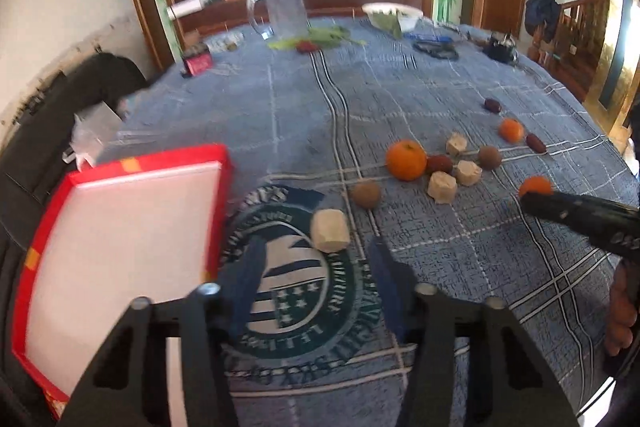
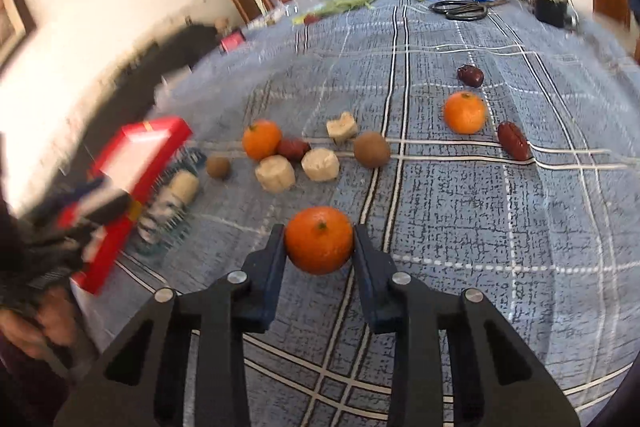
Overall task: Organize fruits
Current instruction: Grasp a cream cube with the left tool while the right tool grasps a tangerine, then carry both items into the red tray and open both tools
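My right gripper (image 2: pixel 319 233) is shut on a mandarin (image 2: pixel 319 243) that rests on the blue checked tablecloth (image 2: pixel 460 227), a pad pressing each side. The left wrist view shows that mandarin (image 1: pixel 535 185) at the right gripper's tip. My left gripper (image 1: pixel 316 259) stands open over the cloth's round logo, and a pale chunk (image 1: pixel 330 230) lies just past its fingertips, untouched. A red tray with a white floor (image 1: pixel 152 157) sits left of it. More mandarins (image 1: pixel 406 159), brown round fruits (image 1: pixel 366 193), red dates (image 1: pixel 536 143) and pale chunks (image 1: pixel 442 187) are scattered ahead.
At the table's far end stand a glass pitcher (image 1: pixel 285 9), a white bowl with greens (image 1: pixel 394 15), scissors (image 1: pixel 436 49) and a pink box (image 1: pixel 196 63). A dark chair (image 1: pixel 100 79) is at the left edge. A person's hand (image 1: pixel 620 311) holds the right gripper.
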